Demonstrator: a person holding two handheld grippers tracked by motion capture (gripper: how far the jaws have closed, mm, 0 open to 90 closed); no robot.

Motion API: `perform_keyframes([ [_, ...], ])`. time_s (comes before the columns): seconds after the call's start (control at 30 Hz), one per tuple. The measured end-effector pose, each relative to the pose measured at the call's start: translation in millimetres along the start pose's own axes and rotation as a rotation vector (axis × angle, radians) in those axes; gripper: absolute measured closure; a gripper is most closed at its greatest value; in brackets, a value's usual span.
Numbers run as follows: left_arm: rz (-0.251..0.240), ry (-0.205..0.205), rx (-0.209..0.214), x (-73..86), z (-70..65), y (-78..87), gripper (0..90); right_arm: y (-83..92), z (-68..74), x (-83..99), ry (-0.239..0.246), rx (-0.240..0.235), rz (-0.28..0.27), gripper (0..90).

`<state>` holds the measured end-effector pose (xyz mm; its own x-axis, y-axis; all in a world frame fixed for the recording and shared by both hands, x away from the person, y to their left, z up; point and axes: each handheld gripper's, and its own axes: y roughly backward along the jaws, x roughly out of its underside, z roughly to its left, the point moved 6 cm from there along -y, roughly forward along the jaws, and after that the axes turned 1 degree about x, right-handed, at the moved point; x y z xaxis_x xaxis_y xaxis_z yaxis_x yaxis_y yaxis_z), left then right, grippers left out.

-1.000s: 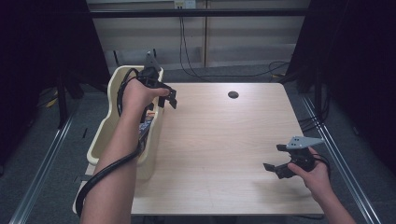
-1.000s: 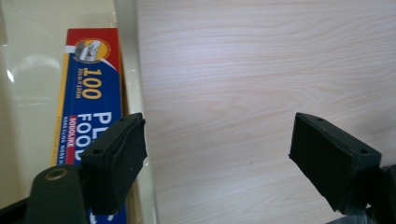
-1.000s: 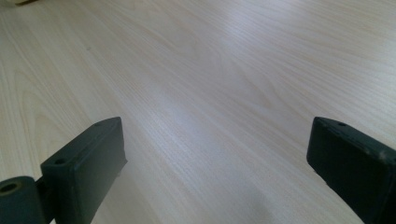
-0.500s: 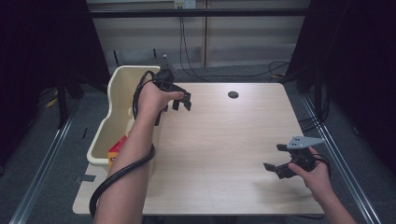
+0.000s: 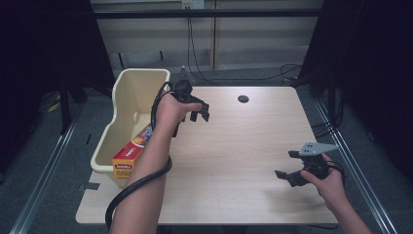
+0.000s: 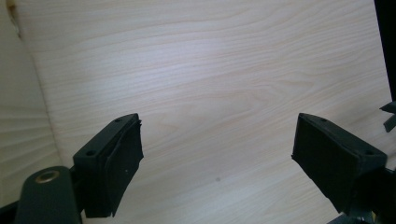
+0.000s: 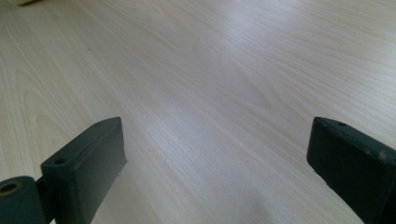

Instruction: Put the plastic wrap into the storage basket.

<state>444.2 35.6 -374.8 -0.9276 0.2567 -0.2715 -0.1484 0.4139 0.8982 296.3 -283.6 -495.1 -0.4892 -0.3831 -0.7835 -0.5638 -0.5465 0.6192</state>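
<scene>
The box (image 5: 132,152) lying in the cream bin (image 5: 127,95) beside the worktop (image 5: 243,146) carries the one bit of printing; its yellow end face shows a red band of small lettering and a darker line beneath it, both too small and blurred to read; the red and orange long side bears a round logo, also unreadable.

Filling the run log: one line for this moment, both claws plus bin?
left claw: open, empty, jaws just opening, over table beside bin | right claw: open, empty | box: in bin
</scene>
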Motion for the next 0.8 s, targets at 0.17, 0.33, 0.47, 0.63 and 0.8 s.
perform_keyframes([
  [0.17,0.006,-0.015,0.008,1.8,-5.6,-11.4,15.5,-1.0,0.8,0.6,0.005,-0.001,0.005,3.9],
  [0.33,0.006,-0.020,0.021,4.0,-10.3,-19.5,15.5,-1.4,0.0,1.7,0.004,0.006,0.006,3.9],
  [0.47,0.002,-0.033,0.025,6.0,-12.3,-24.3,15.6,-1.1,-0.4,2.0,0.004,0.006,0.004,3.9],
  [0.63,-0.004,-0.059,0.021,9.2,-15.2,-31.4,15.9,-3.1,-0.1,3.9,0.002,0.001,0.015,3.9],
  [0.8,-0.004,-0.065,0.032,10.1,-20.1,-35.3,15.9,-3.6,-0.3,4.0,0.005,0.007,0.015,3.9],
])
